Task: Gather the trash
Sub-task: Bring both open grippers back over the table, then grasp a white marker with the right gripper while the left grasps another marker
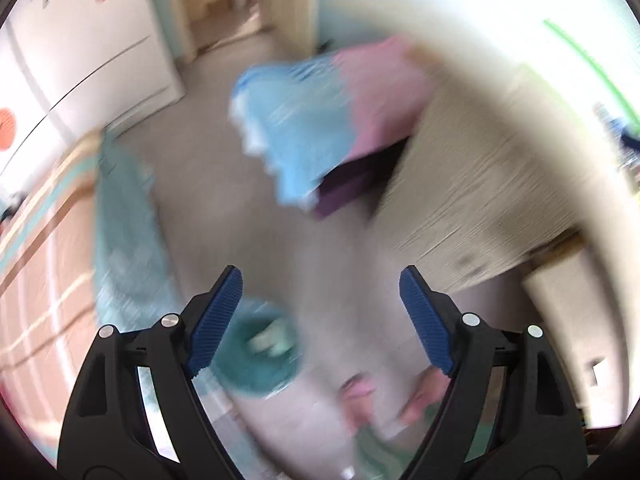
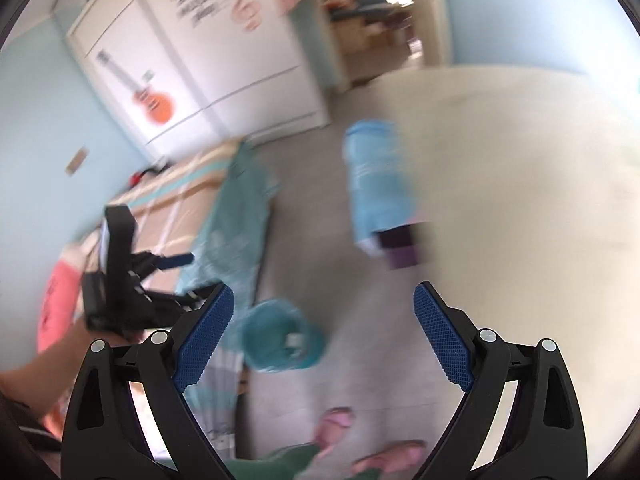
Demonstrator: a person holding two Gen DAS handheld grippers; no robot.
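Grey floor runs from a white wardrobe with a guitar sticker toward a bed on the left. Both views are motion-blurred. Near the bed's foot stands a teal trash bin with pale scraps inside. Both the left gripper and the right gripper have their jaws spread wide with nothing between them. A blue cloth hangs off a pale table on the right.

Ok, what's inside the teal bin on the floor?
The teal bin holds a pale, whitish scrap near its rim, also seen from the left wrist. Motion blur hides what it is, and anything deeper is unclear.
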